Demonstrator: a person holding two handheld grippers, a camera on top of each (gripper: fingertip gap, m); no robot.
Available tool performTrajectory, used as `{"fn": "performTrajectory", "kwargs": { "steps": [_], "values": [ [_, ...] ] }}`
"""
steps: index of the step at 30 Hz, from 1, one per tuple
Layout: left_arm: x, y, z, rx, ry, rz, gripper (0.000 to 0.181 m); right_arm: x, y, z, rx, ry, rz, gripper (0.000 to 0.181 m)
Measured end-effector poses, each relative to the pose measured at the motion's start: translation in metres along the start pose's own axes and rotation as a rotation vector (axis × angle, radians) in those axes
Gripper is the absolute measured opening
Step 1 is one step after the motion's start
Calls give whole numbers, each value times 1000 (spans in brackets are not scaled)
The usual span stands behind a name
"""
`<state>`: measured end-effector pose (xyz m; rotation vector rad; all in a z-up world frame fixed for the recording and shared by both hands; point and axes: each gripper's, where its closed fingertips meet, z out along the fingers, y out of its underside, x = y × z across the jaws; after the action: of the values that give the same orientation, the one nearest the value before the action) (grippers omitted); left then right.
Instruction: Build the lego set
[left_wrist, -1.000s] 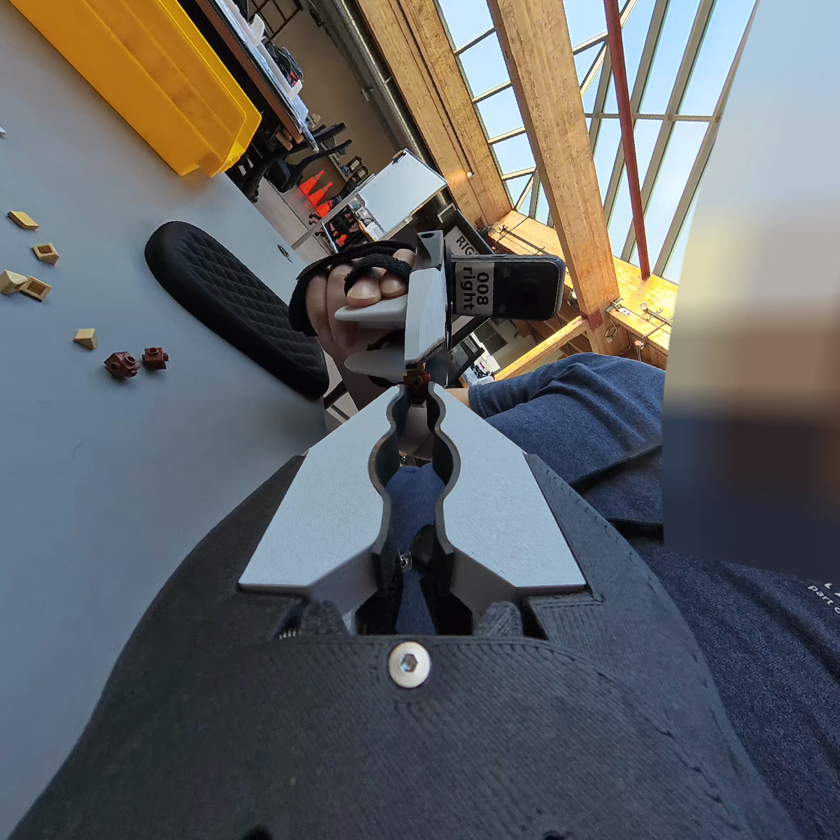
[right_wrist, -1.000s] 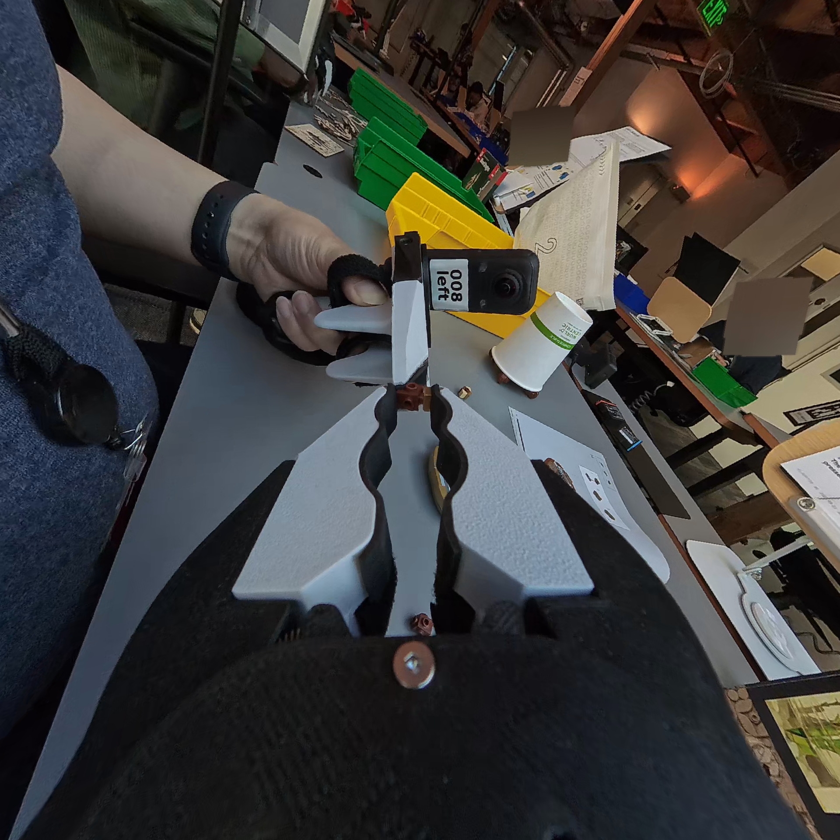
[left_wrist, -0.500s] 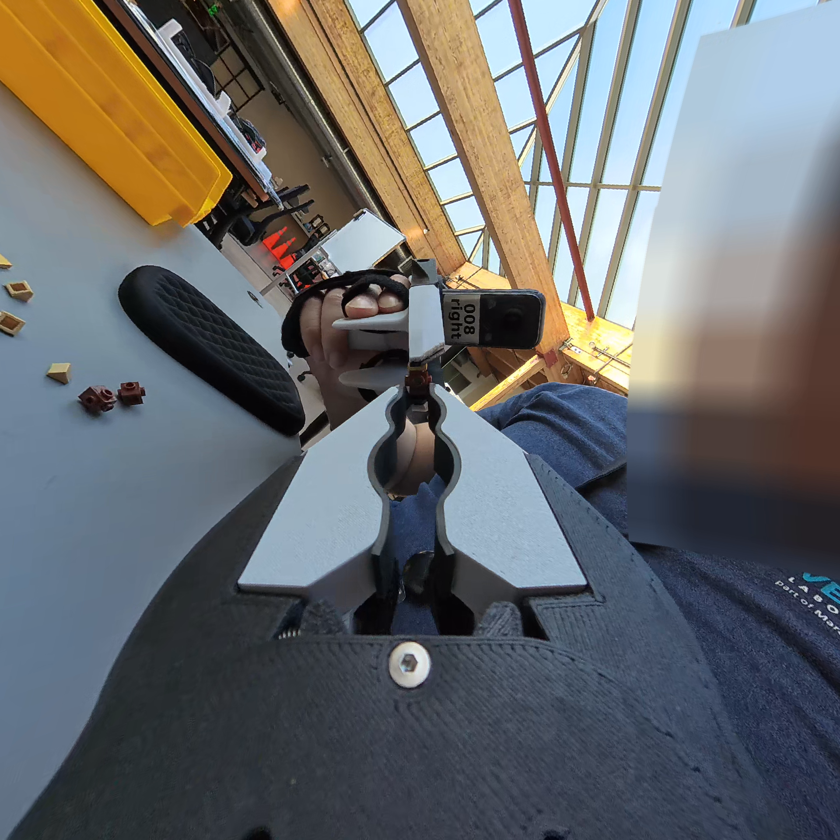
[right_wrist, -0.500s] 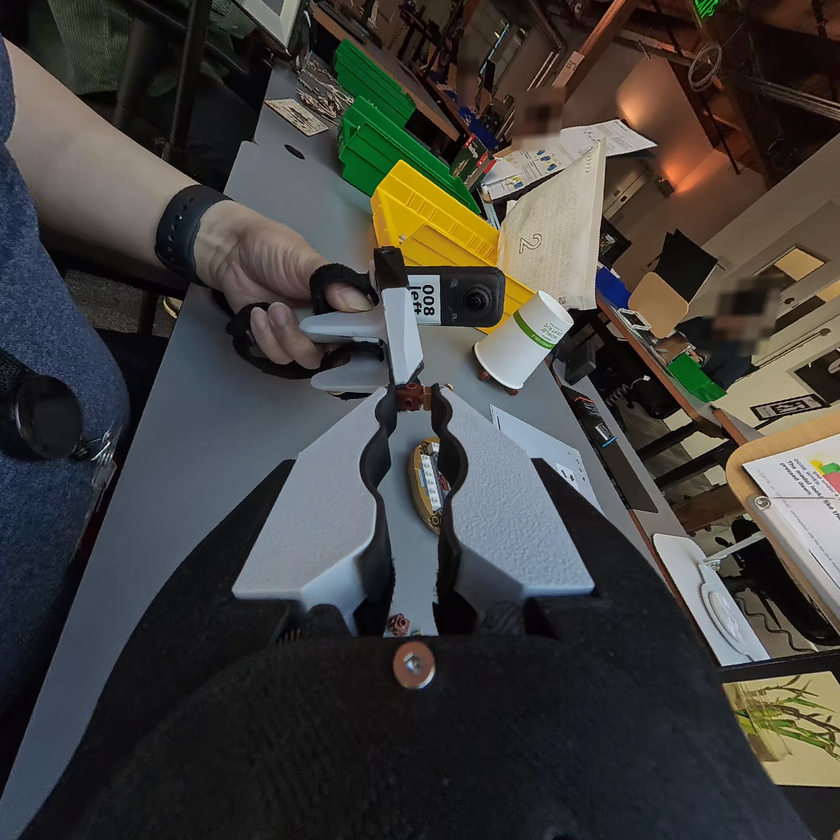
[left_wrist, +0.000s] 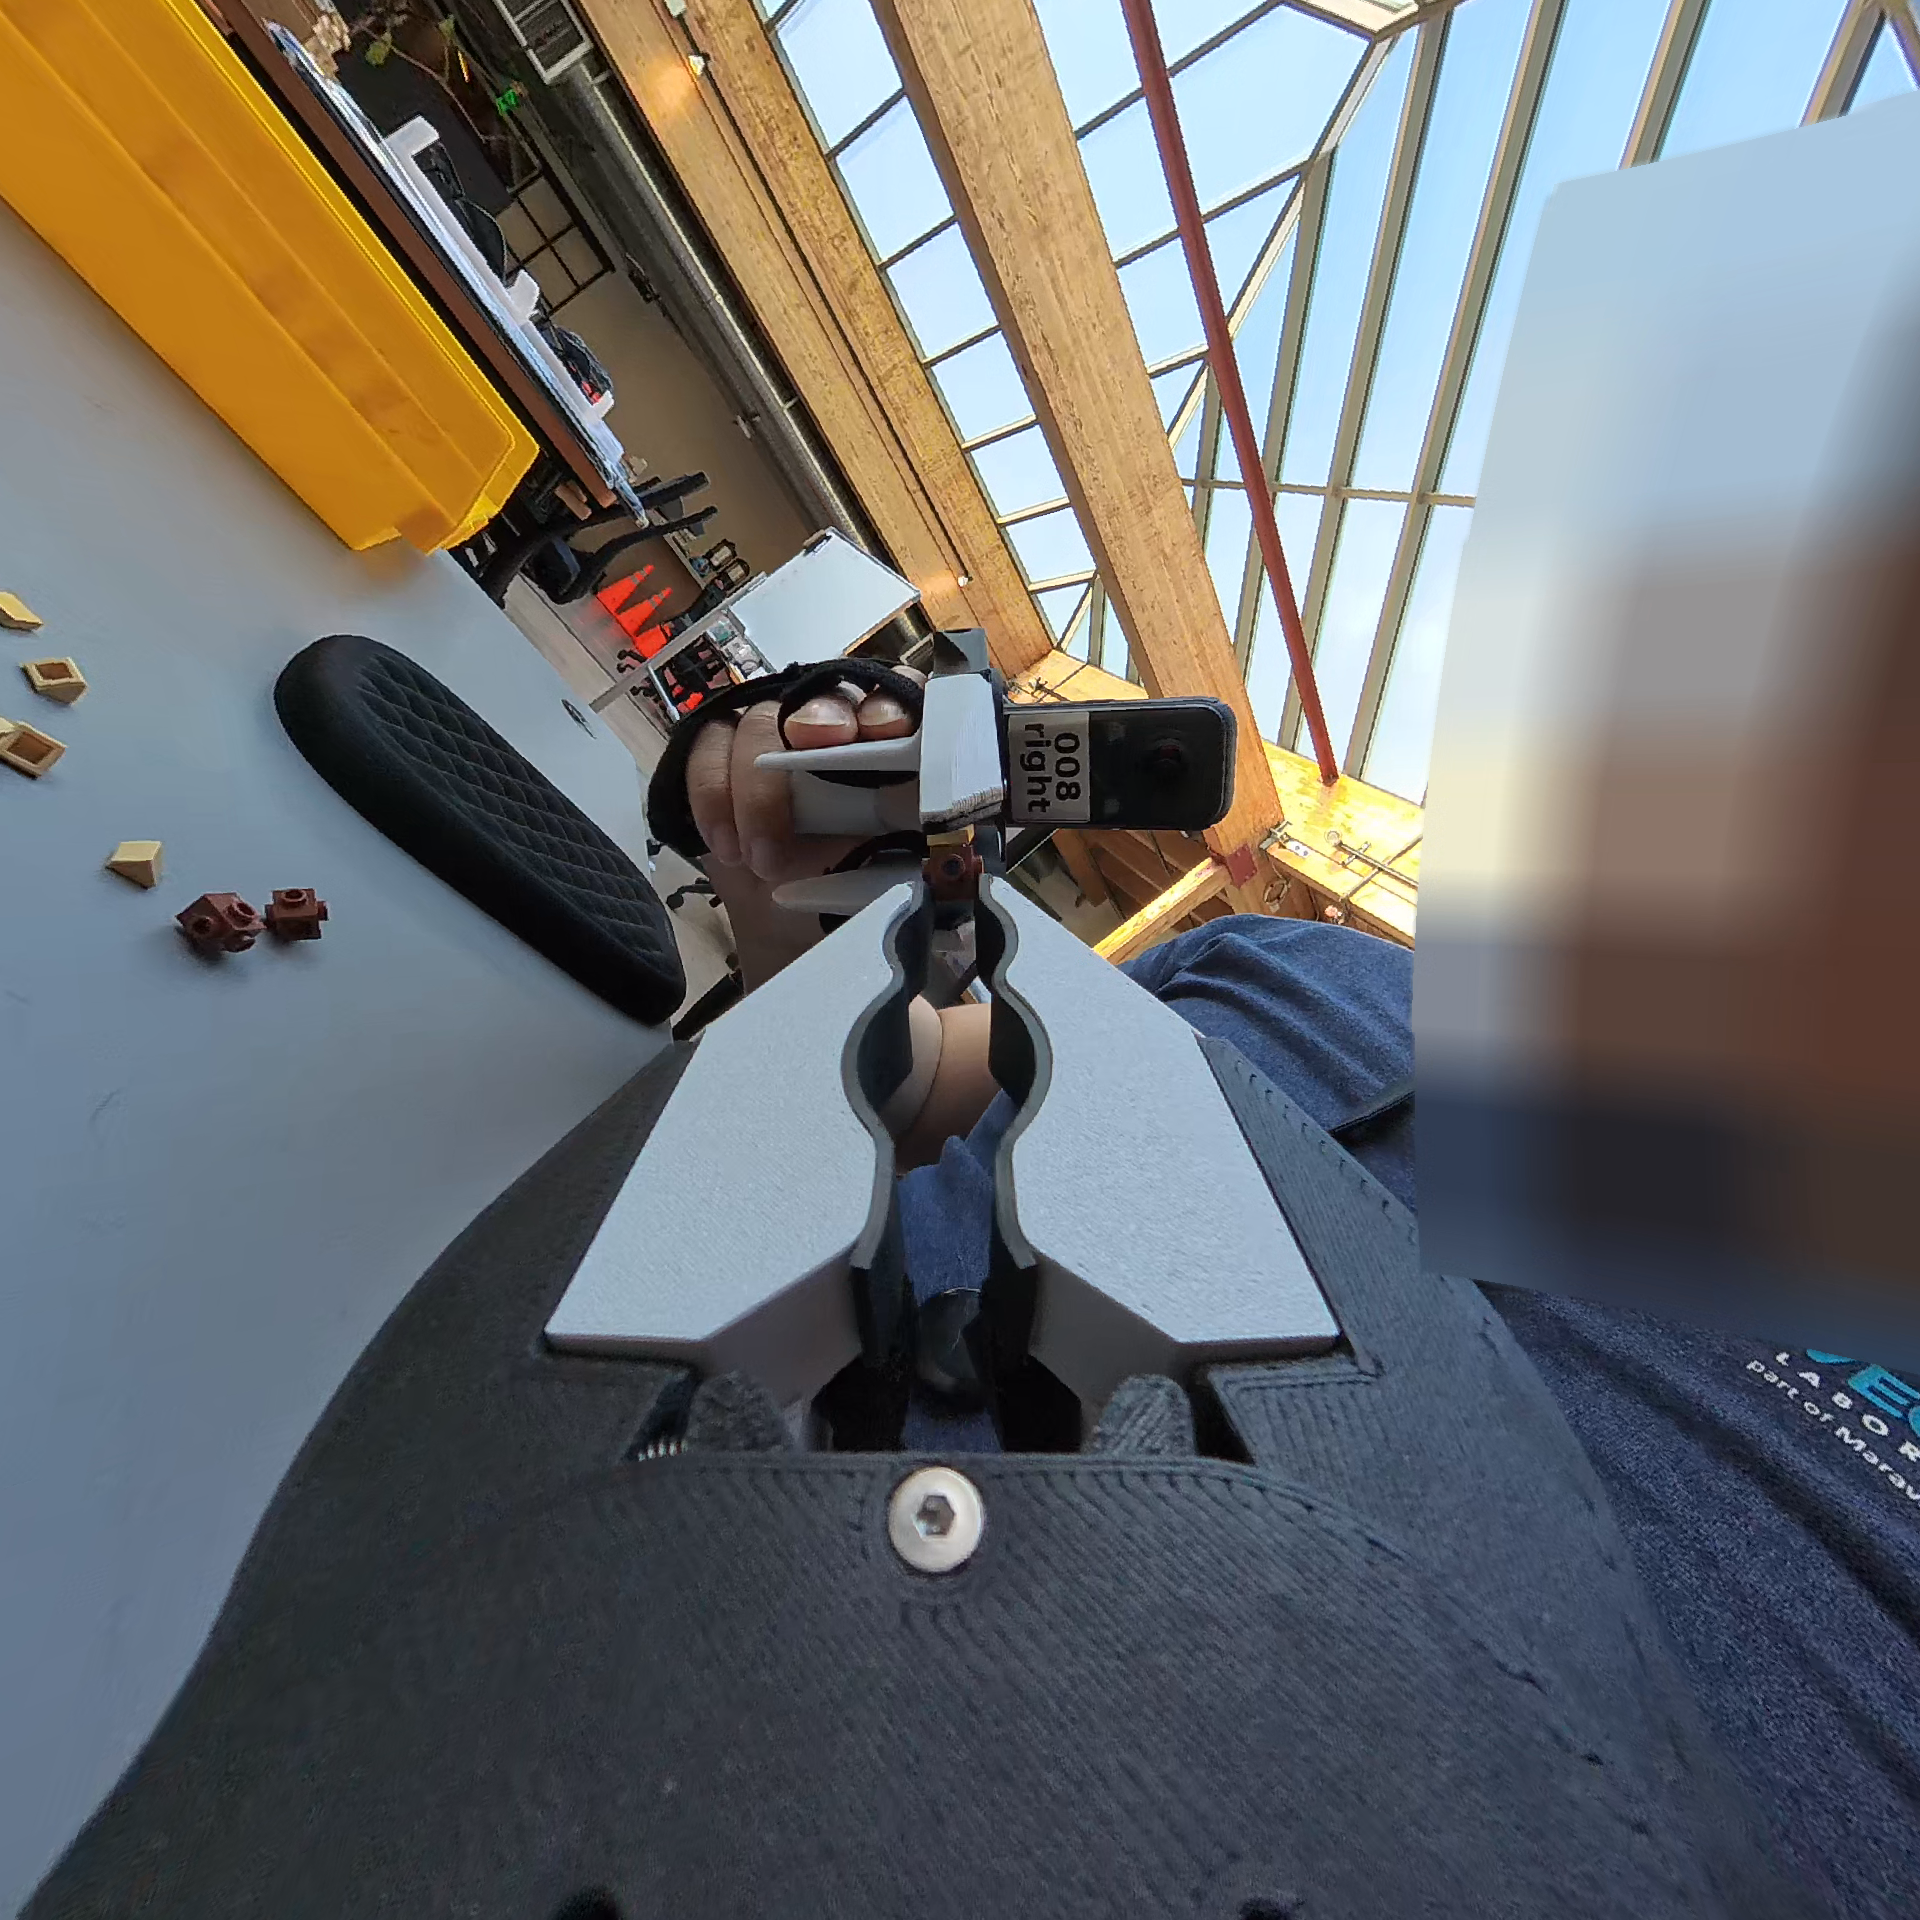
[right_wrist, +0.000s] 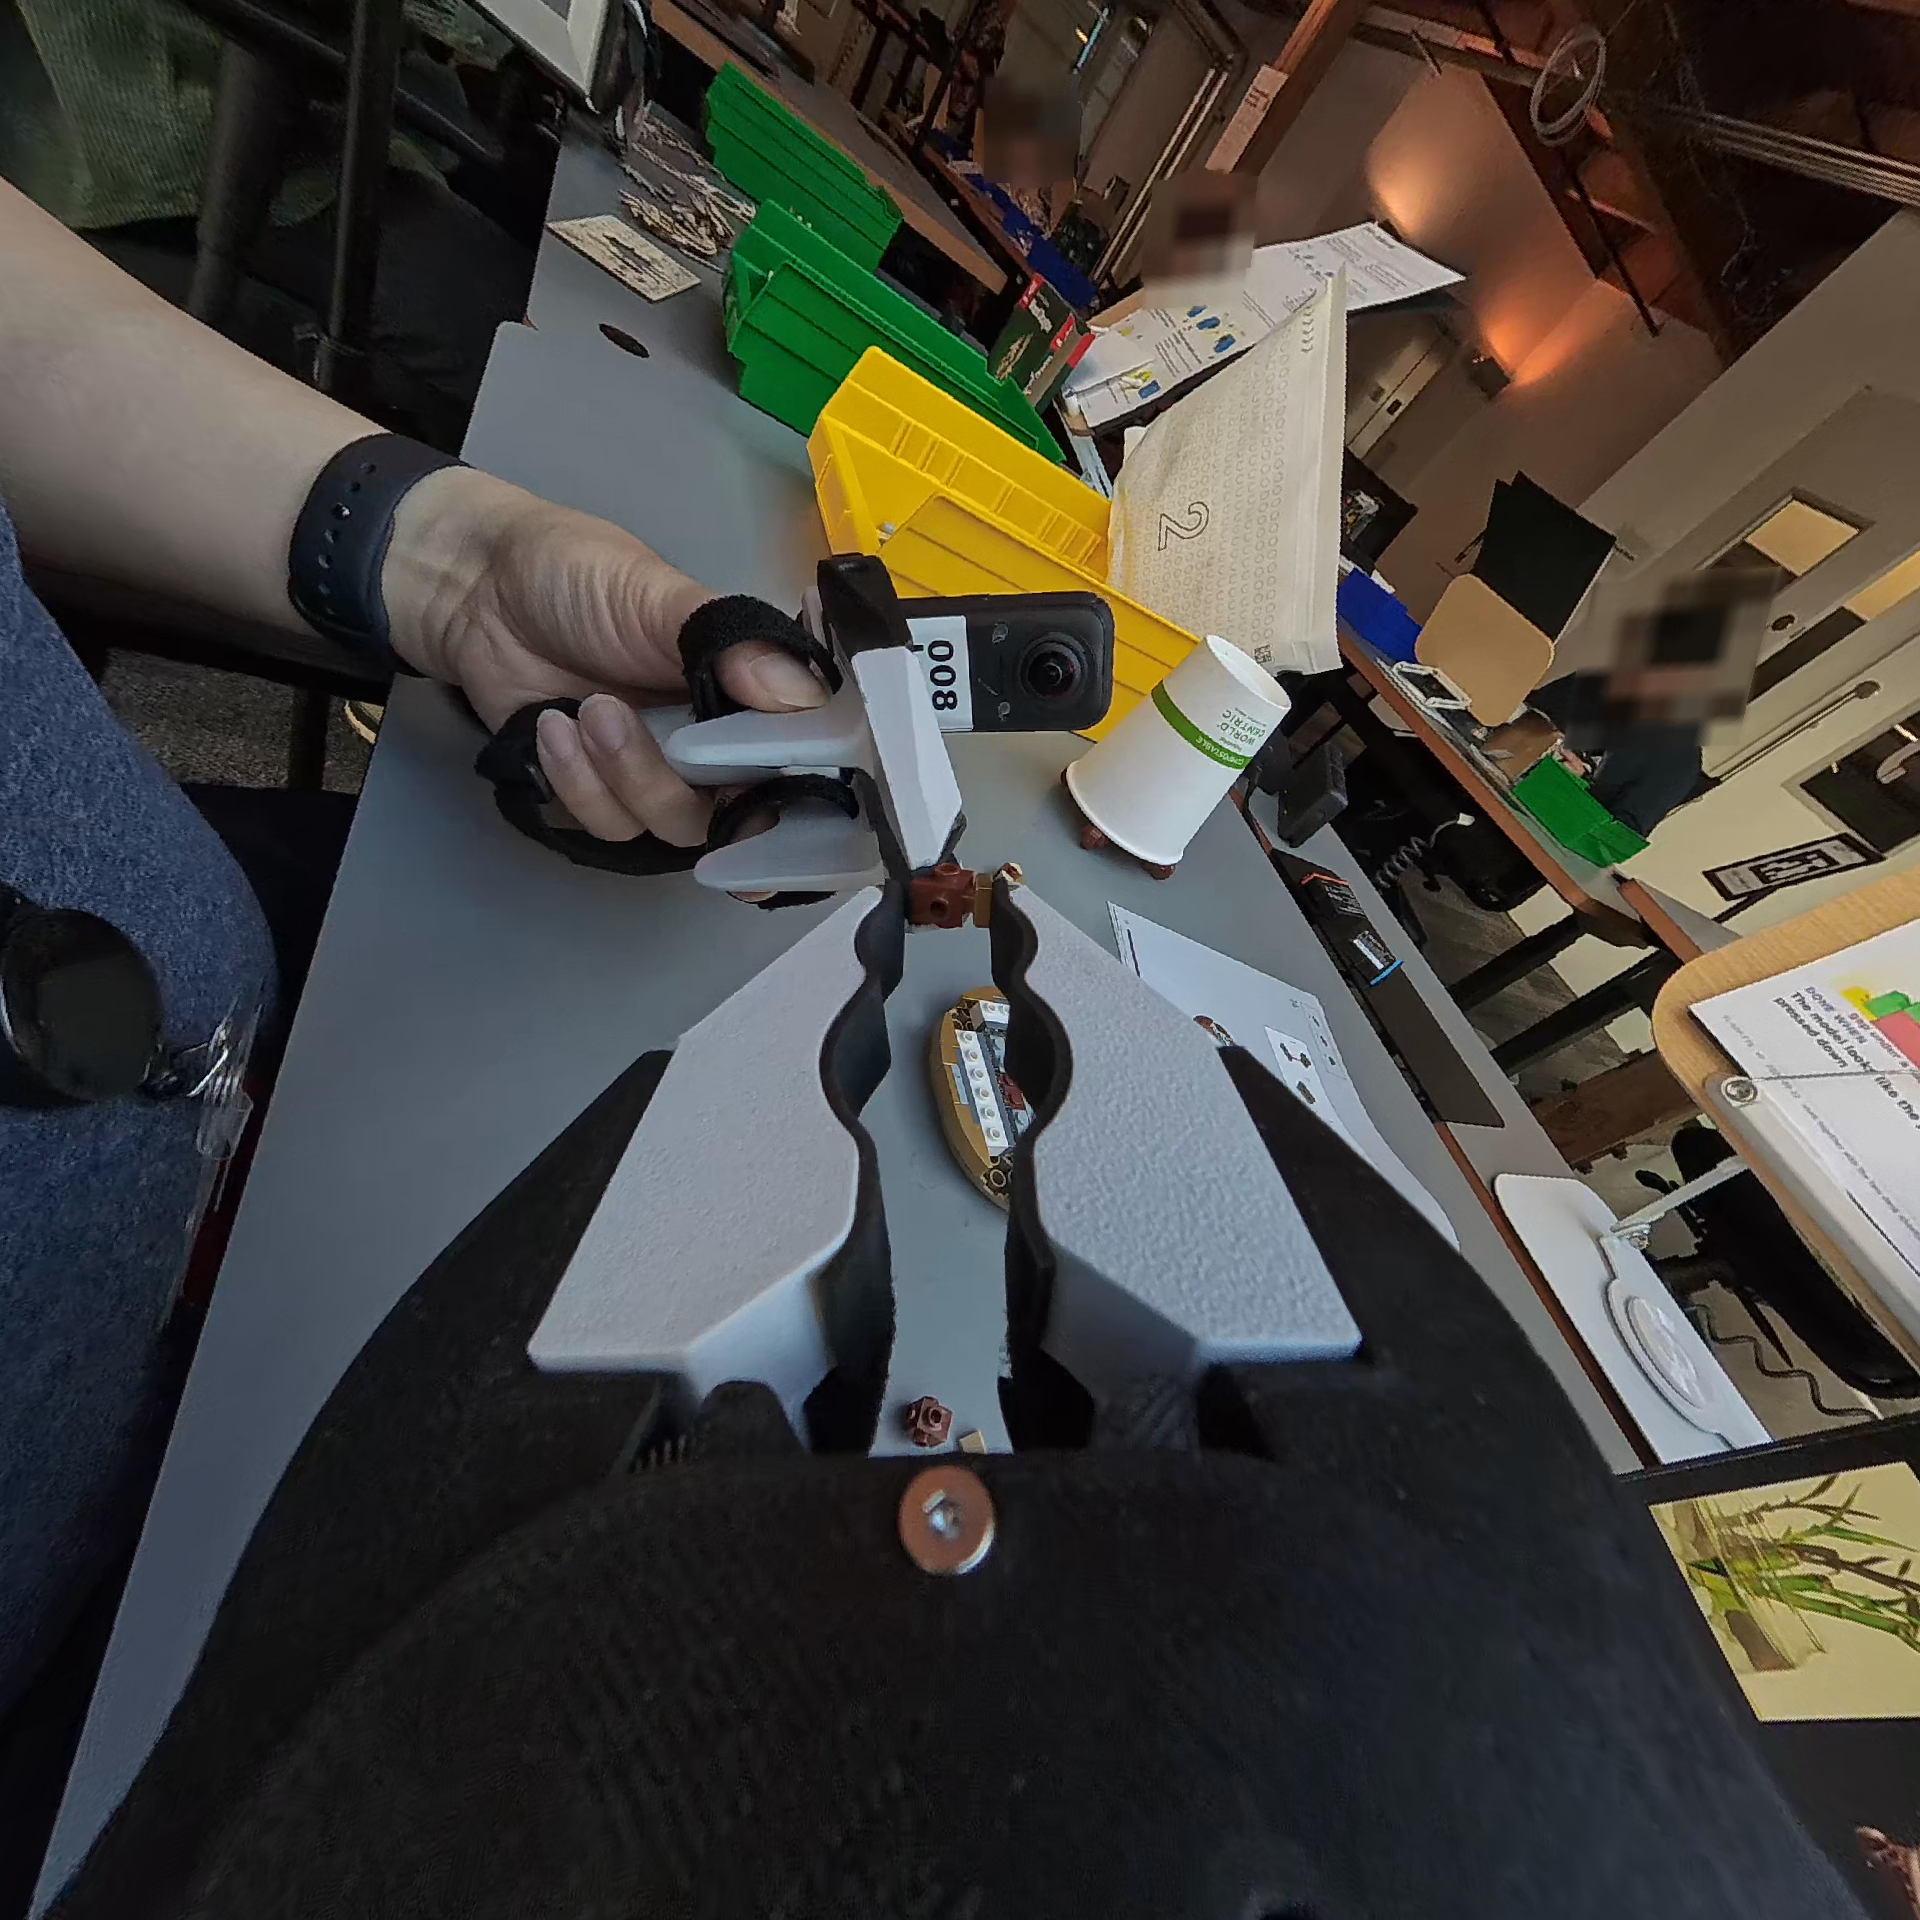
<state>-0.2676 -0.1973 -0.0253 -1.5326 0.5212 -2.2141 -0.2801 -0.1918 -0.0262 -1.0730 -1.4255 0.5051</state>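
Observation:
A small brown brick (right_wrist: 940, 896) with a tan piece (right_wrist: 985, 891) on its side is held in the air above the grey table (right_wrist: 499, 1039). My right gripper (right_wrist: 945, 899) is shut on it. My left gripper (left_wrist: 951, 883) meets it tip to tip and is shut on the same brown brick (left_wrist: 954, 868). In the right wrist view the left gripper (right_wrist: 920, 847) comes in from above. An oval tan build (right_wrist: 977, 1091) with white and grey studs lies on the table below, partly hidden by my right fingers.
Two loose brown bricks (left_wrist: 249, 920) and several tan pieces (left_wrist: 135, 862) lie on the table by a black pad (left_wrist: 478, 821). Yellow bins (right_wrist: 966, 499), green bins (right_wrist: 821, 301), an upturned paper cup (right_wrist: 1174, 758) and an instruction sheet (right_wrist: 1247, 1029) stand farther off. Another brown brick (right_wrist: 927, 1421) lies below. Only a small space, under 4 cm, lies between the two pairs of fingers.
Both grippers have stayed tip to tip on the brown brick while tilting together. The oval build has come into view between my right fingers.

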Motion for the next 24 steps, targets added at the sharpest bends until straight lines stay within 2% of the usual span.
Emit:
{"fn": "performTrajectory", "kwargs": {
  "steps": [8, 14, 16, 19, 24],
  "values": [
    [1, 1, -1, -5, 27, -25, 7, -1, -1, 1, -7, 8, 60, 14],
    [-1, 1, -4, -41, -39, 39, 9, -2, 2, 3, -31, -7, 77, 14],
    [-6, -1, -6, -38, -85, 50, 27, 0, 1, 3, -25, 1, 86, 14],
    [-4, -1, -9, -48, -95, 64, 18, 2, 2, 2, -26, 3, 97, 14],
    [2, -1, -7, -44, -32, -3, 20, -8, 0, 2, -19, -51, 77, 14]
  ]
}}
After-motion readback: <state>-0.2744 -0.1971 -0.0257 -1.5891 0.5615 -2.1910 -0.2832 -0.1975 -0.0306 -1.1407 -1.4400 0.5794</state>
